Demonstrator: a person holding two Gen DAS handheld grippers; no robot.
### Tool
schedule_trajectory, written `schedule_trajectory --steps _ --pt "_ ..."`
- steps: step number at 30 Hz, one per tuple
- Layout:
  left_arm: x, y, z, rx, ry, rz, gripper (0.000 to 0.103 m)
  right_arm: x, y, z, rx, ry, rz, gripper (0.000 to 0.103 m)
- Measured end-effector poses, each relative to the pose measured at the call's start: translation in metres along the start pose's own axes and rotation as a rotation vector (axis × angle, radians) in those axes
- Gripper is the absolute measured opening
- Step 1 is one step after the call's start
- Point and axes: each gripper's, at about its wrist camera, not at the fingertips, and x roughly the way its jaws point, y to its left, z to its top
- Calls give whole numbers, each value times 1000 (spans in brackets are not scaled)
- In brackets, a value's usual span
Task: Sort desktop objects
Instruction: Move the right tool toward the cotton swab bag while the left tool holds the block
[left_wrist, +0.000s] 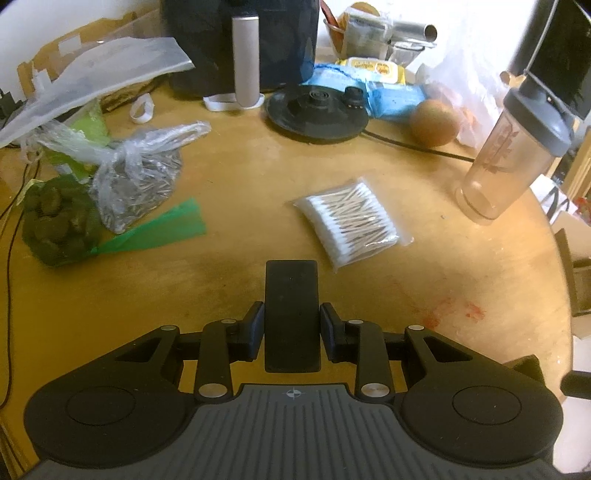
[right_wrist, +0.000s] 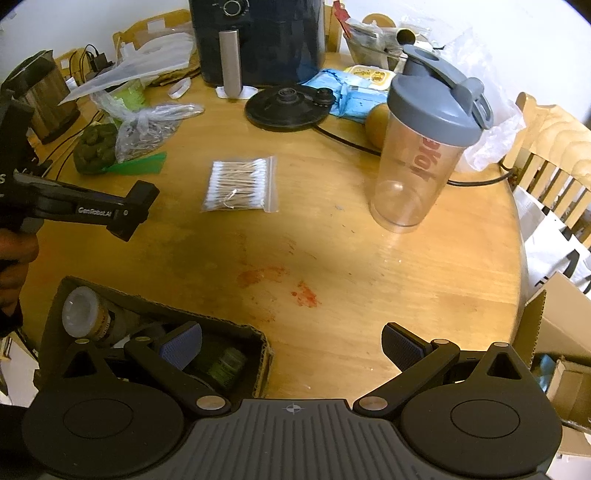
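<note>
Left gripper (left_wrist: 291, 325) grasps a black block (left_wrist: 291, 314) above the table (left_wrist: 240, 177).
Right gripper (right_wrist: 291, 350) has fingers spread, empty; swab pack (right_wrist: 240, 184) lies mid-table, box (right_wrist: 155, 339) at near edge.

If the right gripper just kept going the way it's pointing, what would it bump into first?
Probably the bare wooden table, near the red smears. The open right gripper points steeply down with nothing between it and the wood; the shaker bottle stands further off to the right.
</note>
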Motion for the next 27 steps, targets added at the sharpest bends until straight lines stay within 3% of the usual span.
schedule_trajectory --steps 19,27 --pt "-58 14 -21 -46 -77 -30 32 -7 25 25 -22 -93 85 103" --pt "-76 23 -32 -71 -99 -37 32 8 36 41 -38 -91 47 103"
